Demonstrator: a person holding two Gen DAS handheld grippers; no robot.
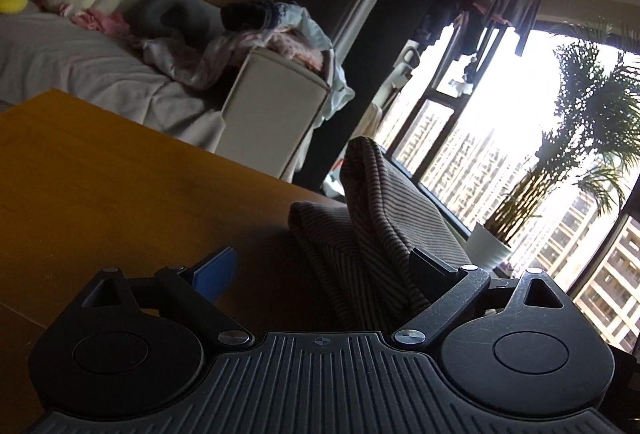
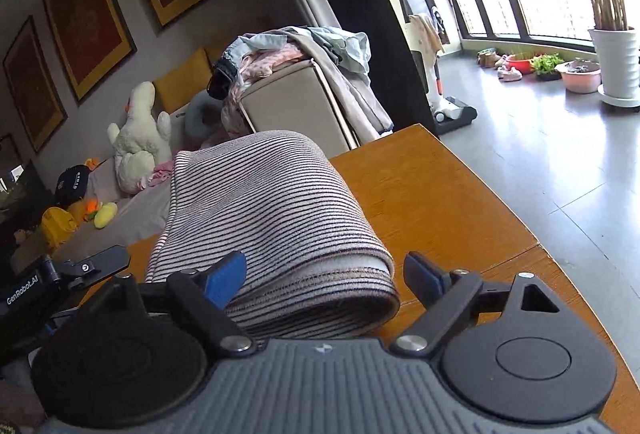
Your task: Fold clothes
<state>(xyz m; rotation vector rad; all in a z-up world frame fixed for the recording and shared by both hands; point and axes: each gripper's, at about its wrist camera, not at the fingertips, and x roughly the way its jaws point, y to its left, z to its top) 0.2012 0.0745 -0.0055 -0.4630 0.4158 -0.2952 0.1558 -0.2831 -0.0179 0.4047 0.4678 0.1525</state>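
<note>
Striped garment (image 2: 272, 218) folded on counter (image 2: 440, 202); both grippers (image 1: 324, 266) (image 2: 324, 274) apart, empty. Sofa pile (image 2: 296, 50) at 12 o'clock unfolded.

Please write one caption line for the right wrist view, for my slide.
Open right tongs straddle a folded striped garment lying on the wooden table.

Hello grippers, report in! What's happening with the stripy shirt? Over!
Left gripper open, right gripper open. Stripy shirt folded on the wooden table, lying between both sets of fingers, not clamped. Nothing in the way.
</note>
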